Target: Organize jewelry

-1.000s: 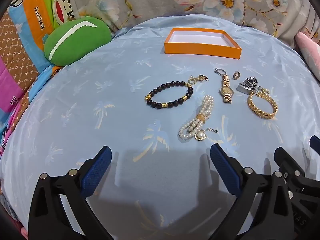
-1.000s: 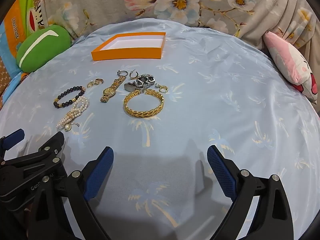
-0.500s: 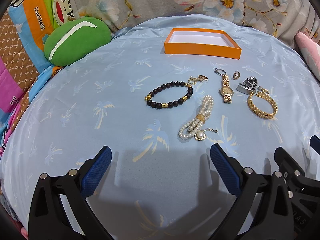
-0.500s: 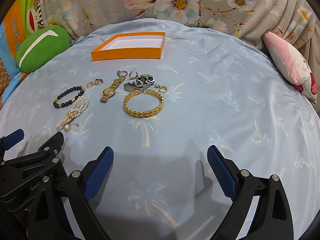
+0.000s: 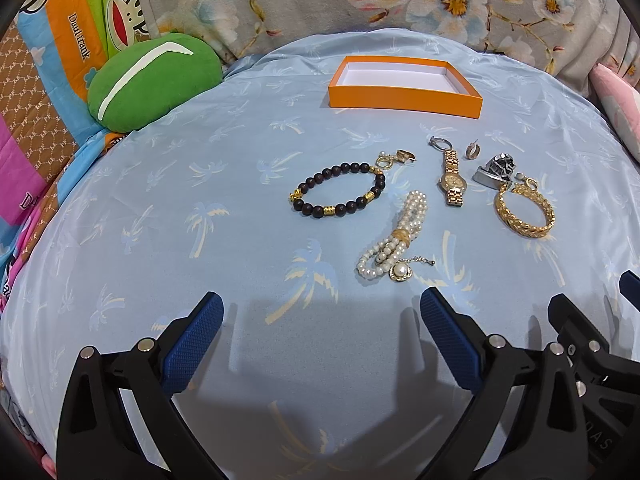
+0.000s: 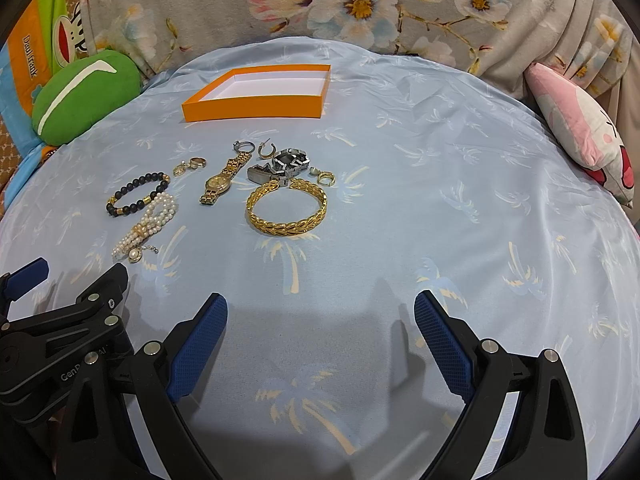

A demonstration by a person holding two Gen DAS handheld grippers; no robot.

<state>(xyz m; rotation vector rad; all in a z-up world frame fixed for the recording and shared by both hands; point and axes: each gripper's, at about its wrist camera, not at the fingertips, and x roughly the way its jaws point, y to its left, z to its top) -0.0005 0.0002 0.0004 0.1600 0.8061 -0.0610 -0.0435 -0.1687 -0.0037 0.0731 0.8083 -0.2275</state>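
Jewelry lies loose on the light blue palm-print cloth: a dark bead bracelet, a pearl bracelet, a gold watch, a gold chain bracelet, a silver watch band and small earrings and rings. An empty orange box sits behind them. My left gripper stands open just short of the pearl bracelet. My right gripper is open too, nearer than the gold bracelet.
A green cushion lies at the far left edge, a pink plush pillow at the far right. Floral fabric rises behind the cloth. Each gripper's black frame shows at the other view's lower corner.
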